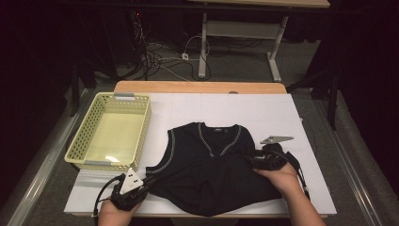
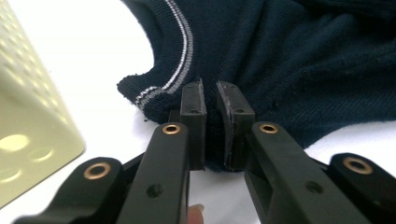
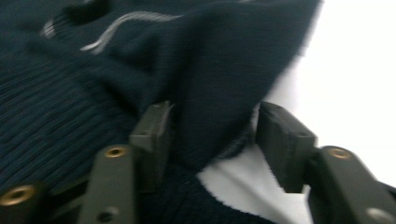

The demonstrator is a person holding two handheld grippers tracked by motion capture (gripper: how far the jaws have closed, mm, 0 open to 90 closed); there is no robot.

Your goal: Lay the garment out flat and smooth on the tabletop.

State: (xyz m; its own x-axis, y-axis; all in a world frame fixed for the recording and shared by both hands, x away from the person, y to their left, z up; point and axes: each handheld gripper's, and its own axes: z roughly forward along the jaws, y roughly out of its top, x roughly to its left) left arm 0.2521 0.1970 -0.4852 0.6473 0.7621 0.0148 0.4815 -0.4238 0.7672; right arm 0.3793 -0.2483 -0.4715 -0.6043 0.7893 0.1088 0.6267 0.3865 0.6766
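Navy knit vest [image 1: 211, 165], flat between both tongs: left gripper [image 2: 211, 100] pinches its armhole-side edge narrowly, right gripper [image 3: 210, 133] stands wide around loose cloth at the opposite edge.

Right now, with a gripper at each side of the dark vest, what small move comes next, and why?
Probably close the right gripper on the vest: its jaws stand apart with a fold of cloth between them, pads not pressing. The left gripper already pinches the corner below the armhole, so both sides would then be held.
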